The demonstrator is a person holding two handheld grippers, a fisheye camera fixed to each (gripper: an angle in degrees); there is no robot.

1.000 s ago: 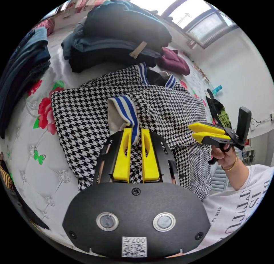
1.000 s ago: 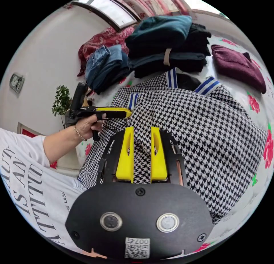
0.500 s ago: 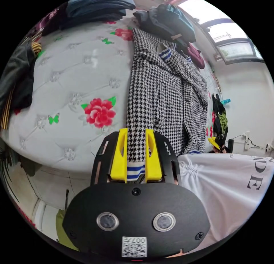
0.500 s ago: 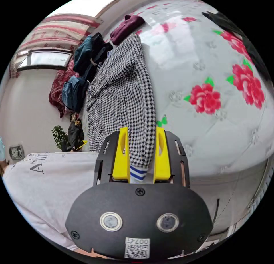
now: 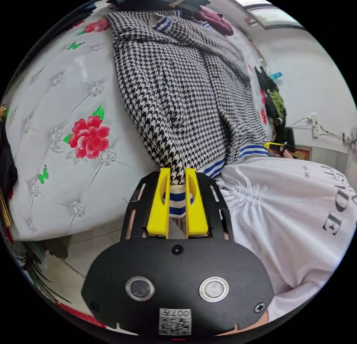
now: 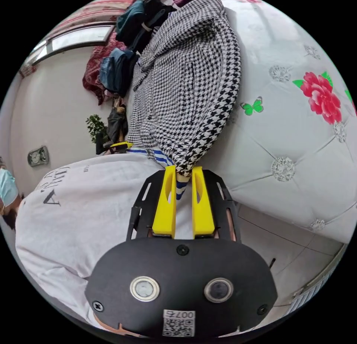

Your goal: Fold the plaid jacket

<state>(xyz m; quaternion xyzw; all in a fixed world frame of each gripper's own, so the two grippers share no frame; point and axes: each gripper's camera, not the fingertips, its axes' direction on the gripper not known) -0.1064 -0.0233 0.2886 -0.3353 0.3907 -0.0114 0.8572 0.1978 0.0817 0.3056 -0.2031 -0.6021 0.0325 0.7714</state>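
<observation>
Here the plaid jacket [image 5: 186, 80] was spread lengthwise on the quilted bed [image 5: 55, 135], its collar toward the stacked clothes [image 6: 130, 20] at the far end and its striped hem [image 5: 177, 202] drawn to the near edge beside the person's white shirt [image 5: 297, 217]. The left gripper [image 5: 177, 173] was closed on one hem corner, both jaws pressed against the blue-striped band. The right gripper [image 6: 183, 171] was likewise clamped on the other hem corner [image 6: 181, 184]. The step was judged to be the bottom fold. For a clean fold, both corners would best be kept level and evenly taut, lifted together, and carried toward the collar so that the side edges stayed aligned and no slack gathered in the middle.
</observation>
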